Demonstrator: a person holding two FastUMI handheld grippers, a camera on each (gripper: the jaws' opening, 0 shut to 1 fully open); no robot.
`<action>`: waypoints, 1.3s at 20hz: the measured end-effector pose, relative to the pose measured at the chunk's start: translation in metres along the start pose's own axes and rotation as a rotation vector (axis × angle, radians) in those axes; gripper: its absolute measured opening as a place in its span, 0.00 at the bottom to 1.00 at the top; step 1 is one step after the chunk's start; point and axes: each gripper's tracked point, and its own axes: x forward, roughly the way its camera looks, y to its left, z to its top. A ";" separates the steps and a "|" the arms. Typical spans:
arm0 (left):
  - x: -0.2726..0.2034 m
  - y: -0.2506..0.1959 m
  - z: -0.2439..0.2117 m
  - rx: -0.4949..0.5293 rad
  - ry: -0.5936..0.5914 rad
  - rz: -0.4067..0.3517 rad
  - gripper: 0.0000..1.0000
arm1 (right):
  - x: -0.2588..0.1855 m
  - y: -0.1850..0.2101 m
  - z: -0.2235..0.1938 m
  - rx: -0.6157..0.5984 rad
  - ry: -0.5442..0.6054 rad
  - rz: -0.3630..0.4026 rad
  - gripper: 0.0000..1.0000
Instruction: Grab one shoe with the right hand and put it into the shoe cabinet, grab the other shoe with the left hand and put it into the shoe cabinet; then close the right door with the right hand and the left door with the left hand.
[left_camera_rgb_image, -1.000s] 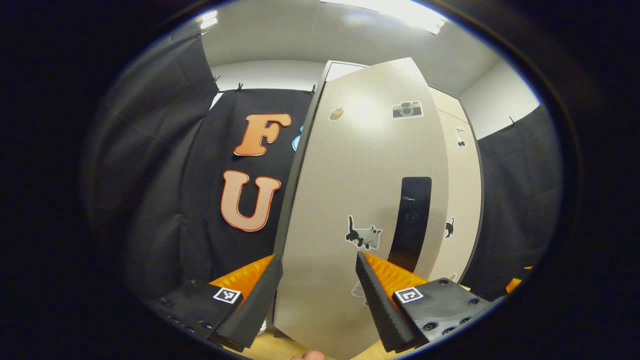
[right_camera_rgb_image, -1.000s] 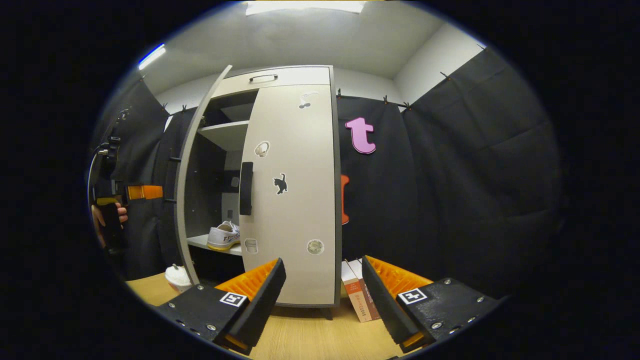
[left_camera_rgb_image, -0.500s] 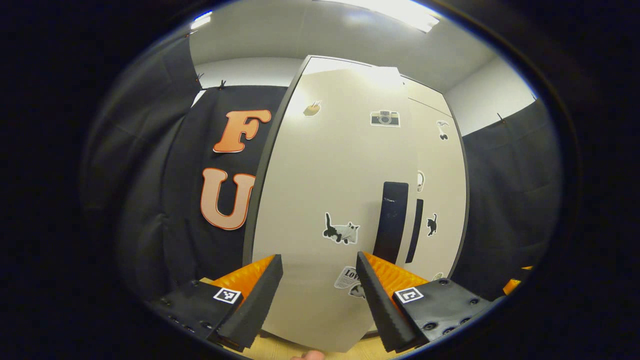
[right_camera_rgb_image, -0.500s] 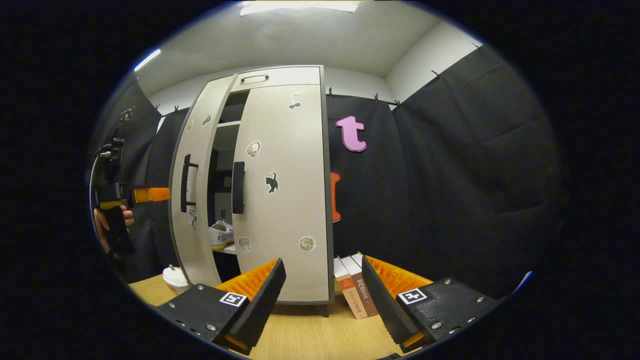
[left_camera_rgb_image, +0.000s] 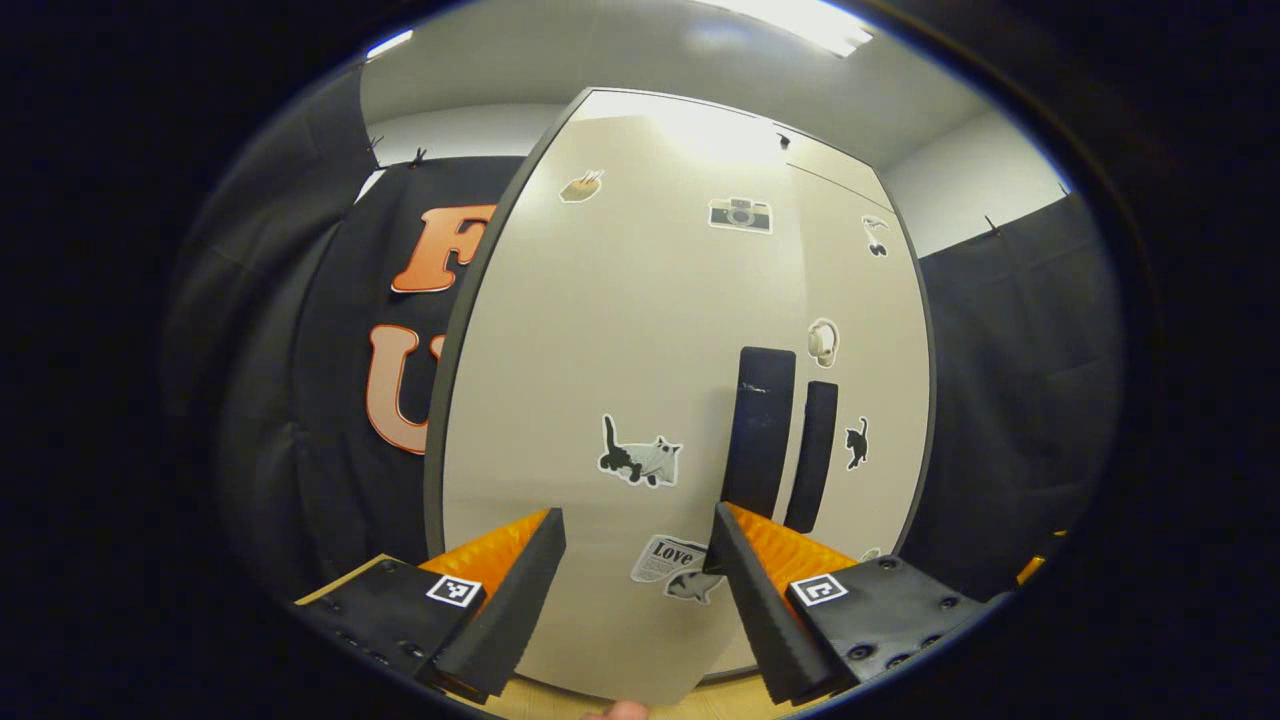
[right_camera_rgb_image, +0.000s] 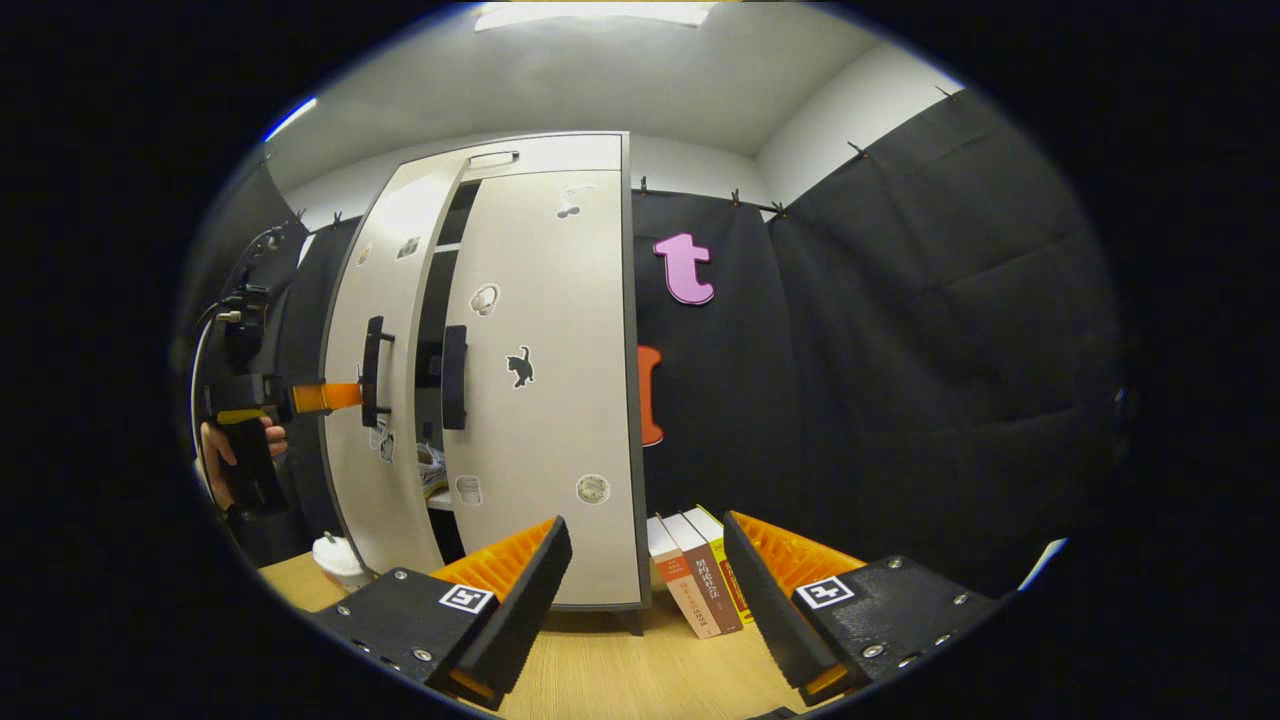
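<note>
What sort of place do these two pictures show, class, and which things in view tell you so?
Probably a staged recording booth dressed as a home corner: black cloth walls hang pinned around a pale shoe cabinet with stickers, standing on a wooden floor, with a few books leaning beside it.

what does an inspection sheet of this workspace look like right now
surface: wooden table, cabinet stands on it
job's things: shoe cabinet's right door shut; left door ajar, narrow gap; one shoe glimpsed inside
clutter: books right of cabinet; white cup by left door
grippers: left gripper open, against left door's front; right gripper open, clear of cabinet
cables: cable loops above left gripper
surroundings: black cloth walls, ceiling light
</note>
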 end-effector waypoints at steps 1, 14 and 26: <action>0.004 -0.002 -0.001 0.002 0.002 -0.001 0.96 | 0.000 -0.002 -0.001 0.002 0.000 -0.005 0.94; 0.058 -0.031 -0.011 0.013 0.028 -0.066 0.96 | 0.013 -0.011 -0.001 0.016 -0.012 -0.013 0.94; 0.041 -0.028 0.010 0.051 -0.044 -0.029 0.96 | 0.007 -0.016 -0.007 0.030 0.007 -0.017 0.94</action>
